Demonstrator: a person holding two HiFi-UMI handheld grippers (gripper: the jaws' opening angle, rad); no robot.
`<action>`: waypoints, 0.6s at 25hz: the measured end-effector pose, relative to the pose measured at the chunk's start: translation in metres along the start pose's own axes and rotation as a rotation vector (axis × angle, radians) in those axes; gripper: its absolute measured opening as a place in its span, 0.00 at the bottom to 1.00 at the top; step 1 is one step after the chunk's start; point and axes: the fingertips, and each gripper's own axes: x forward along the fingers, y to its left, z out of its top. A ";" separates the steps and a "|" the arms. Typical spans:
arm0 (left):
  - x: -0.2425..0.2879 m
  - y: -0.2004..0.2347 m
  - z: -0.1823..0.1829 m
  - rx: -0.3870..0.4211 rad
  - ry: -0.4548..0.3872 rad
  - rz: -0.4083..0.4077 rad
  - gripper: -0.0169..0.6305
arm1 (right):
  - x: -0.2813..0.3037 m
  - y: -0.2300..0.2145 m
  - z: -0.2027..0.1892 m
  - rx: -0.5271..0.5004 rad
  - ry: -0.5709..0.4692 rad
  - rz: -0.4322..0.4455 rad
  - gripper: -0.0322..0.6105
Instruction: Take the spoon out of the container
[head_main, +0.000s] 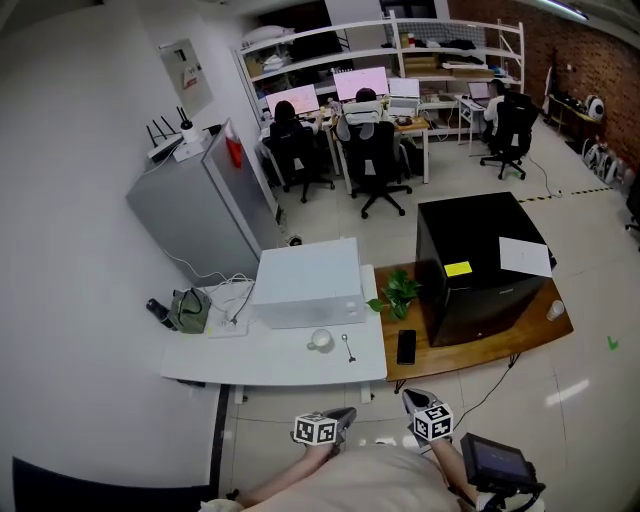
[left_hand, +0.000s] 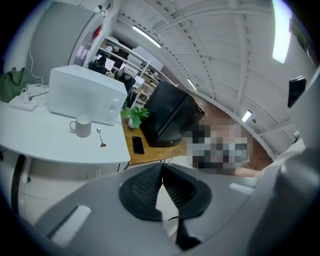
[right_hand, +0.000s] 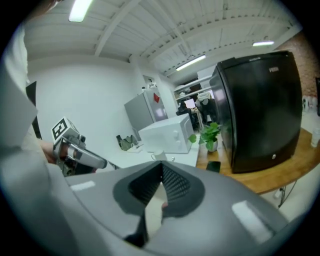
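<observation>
Room: an office with a light tiled floor; people sit at desks at the far end.
Surface: a white bench (head_main: 270, 360) stands in front of the person, with a wooden bench (head_main: 500, 335) joined at its right.
On the white bench: a white microwave (head_main: 308, 283), a white mug (head_main: 321, 340) in front of it, and a green bag (head_main: 188, 308) at the left end.
Spoon: the spoon (head_main: 348, 347) lies flat on the white bench, just right of the mug and outside of it, not touching it.
On the wooden bench: a black cabinet (head_main: 480, 265), a small green plant (head_main: 398, 292) and a dark phone (head_main: 406, 346).
Left arm: the forearm comes up from the lower edge of the head view. The left hand-held gripper (head_main: 343, 413) is in the air over the floor, short of the bench, and points toward it, a little downward.
Left jaws: the 2 tips meet, with nothing between them.
Right arm: the right hand-held gripper (head_main: 414, 397) is beside the left one, well apart from the spoon, and points the same way.
Right jaws: fully closed and empty.
</observation>
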 end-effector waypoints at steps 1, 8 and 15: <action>0.000 0.002 -0.001 -0.030 -0.010 -0.003 0.03 | 0.001 -0.002 0.002 -0.013 -0.002 -0.011 0.05; -0.013 0.019 -0.007 -0.105 -0.042 0.027 0.03 | 0.001 -0.012 0.013 -0.049 -0.013 -0.088 0.05; -0.016 0.030 -0.021 -0.201 -0.082 0.036 0.03 | 0.004 0.004 0.005 -0.227 0.062 -0.047 0.05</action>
